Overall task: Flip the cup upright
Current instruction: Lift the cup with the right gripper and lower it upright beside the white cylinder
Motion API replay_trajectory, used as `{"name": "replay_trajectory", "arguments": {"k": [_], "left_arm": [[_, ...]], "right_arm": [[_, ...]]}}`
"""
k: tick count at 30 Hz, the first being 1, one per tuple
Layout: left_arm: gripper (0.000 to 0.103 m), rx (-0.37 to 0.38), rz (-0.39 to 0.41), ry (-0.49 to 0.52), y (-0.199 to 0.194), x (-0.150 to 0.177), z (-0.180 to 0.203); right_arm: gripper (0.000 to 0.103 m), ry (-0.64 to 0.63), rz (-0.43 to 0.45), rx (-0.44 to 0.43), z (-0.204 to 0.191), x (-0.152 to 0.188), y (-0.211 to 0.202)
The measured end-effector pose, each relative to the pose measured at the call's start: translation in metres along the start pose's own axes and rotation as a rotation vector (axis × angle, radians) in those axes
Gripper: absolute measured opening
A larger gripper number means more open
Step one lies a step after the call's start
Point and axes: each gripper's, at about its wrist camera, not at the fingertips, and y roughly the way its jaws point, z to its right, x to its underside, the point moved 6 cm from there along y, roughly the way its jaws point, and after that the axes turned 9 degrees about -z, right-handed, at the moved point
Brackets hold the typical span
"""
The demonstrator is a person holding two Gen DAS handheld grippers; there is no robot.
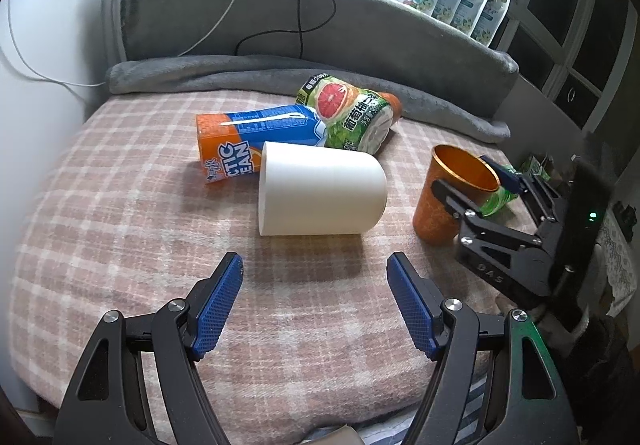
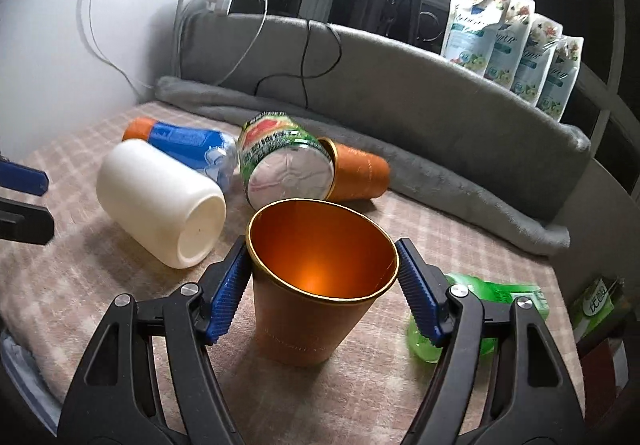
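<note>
A white cup [image 1: 320,193] [image 2: 160,201] lies on its side on the checked blanket [image 1: 120,205], its base towards the right wrist camera. My left gripper [image 1: 316,265] hovers just in front of it, open with nothing between its fingers. An orange cup [image 2: 316,285] [image 1: 448,201] stands upright, mouth up, on the blanket. My right gripper [image 2: 320,253] [image 1: 472,181] is open around it, its blue pads [image 2: 232,281] close against the rim on both sides. A second orange cup [image 2: 360,169] lies on its side behind the bottles.
A blue and orange bottle [image 1: 248,133] and a grapefruit-label bottle [image 1: 348,113] lie behind the white cup. A green bottle [image 2: 480,297] lies right of the upright cup. A grey rolled blanket [image 1: 280,73] borders the back. Several pouches [image 2: 512,41] stand on the ledge.
</note>
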Motion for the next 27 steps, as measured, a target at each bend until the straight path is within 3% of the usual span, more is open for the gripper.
{"name": "replay_trajectory", "arguments": {"k": [4, 8, 14, 21, 27], "left_arm": [[0.074, -0.001, 0.002, 0.002, -0.001, 0.0, 0.0], [0.074, 0.001, 0.003, 0.006, -0.001, 0.0, 0.002], [0.074, 0.001, 0.004, 0.017, -0.002, -0.001, 0.004], [0.074, 0.0, 0.03, 0.041, -0.006, -0.006, 0.011], [0.074, -0.038, 0.115, 0.095, -0.015, -0.014, 0.026]], "right_arm": [[0.077, -0.014, -0.005, -0.021, -0.004, 0.0, -0.005], [0.088, 0.033, -0.018, -0.072, -0.001, 0.002, -0.008], [0.089, 0.109, -0.021, -0.171, 0.007, 0.003, -0.02], [0.094, 0.326, -0.034, -0.282, 0.038, 0.019, -0.048], [0.095, 0.474, -0.05, -0.244, 0.065, 0.031, -0.064]]}}
